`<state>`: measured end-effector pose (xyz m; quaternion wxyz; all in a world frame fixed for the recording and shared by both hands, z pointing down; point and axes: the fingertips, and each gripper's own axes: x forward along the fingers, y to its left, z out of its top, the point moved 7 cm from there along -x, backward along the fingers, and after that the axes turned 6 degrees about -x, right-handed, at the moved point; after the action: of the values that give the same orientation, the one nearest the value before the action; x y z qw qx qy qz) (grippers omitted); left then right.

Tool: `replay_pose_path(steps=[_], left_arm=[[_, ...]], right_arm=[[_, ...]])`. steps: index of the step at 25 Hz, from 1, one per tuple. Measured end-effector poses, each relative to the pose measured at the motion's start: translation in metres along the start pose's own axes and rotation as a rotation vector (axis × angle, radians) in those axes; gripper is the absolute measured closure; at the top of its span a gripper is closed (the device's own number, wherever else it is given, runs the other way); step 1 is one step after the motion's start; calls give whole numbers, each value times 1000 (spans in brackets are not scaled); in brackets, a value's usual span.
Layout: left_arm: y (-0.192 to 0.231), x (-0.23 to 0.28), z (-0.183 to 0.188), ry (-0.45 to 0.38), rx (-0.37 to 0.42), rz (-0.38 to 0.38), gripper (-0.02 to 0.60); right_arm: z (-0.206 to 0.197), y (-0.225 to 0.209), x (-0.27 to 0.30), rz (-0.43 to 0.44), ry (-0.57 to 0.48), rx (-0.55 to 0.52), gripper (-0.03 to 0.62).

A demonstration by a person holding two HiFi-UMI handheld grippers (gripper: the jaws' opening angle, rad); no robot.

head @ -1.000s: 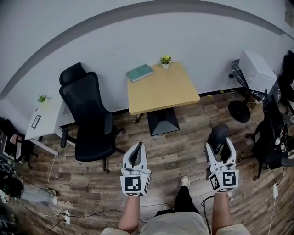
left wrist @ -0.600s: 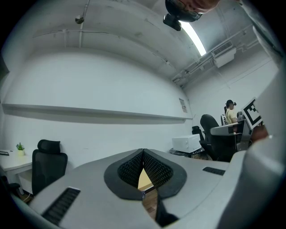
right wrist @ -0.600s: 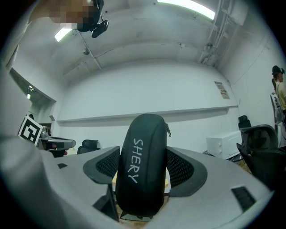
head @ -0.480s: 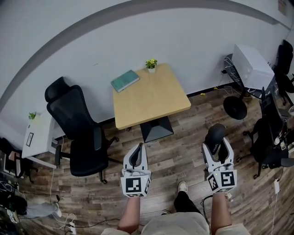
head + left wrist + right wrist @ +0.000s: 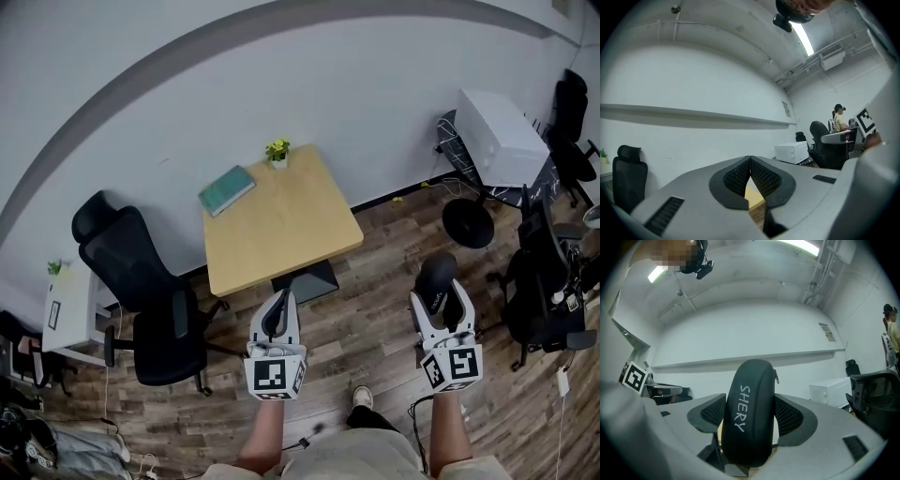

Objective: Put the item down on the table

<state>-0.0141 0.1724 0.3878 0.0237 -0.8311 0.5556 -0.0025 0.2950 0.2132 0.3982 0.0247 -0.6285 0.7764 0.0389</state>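
One case (image 5: 749, 413) still clamped, table (image 5: 281, 225) shifted left

The desk (image 5: 291, 234) is bare across its middle and near edge; a teal book (image 5: 226, 189) and a small potted plant (image 5: 277, 150) sit along its far edge. A black office chair (image 5: 141, 291) stands just beside its left side. Open floor (image 5: 366, 309) separates it from the right claw (image 5: 441, 292) gripping a black case (image 5: 438, 267).

white lettering "shery" runs along the black zipped case (image 5: 750, 411); nothing else is legible.
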Motion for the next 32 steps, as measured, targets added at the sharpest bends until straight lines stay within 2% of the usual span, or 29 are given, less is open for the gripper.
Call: replay_pose_path(steps=[8,12,19,26,32], left_arm=[[-25,51,15,-19,10,-10,574],[-25,68,18,-35,25,-11,574],[-15,95,11,-40,6,-19,574],[12,131,5,-66,-15,-32,574],[66,163,5,-90,-29,0,574]], right_arm=[[6,-51,27,-2,-32,14,261],[5,-58,41,1,-40,21,261],[2,-54,75,31,-56,1,261],[-2,-43,121,33,-45,-10,261],[-1,-19,187,76,-39,-41,261]])
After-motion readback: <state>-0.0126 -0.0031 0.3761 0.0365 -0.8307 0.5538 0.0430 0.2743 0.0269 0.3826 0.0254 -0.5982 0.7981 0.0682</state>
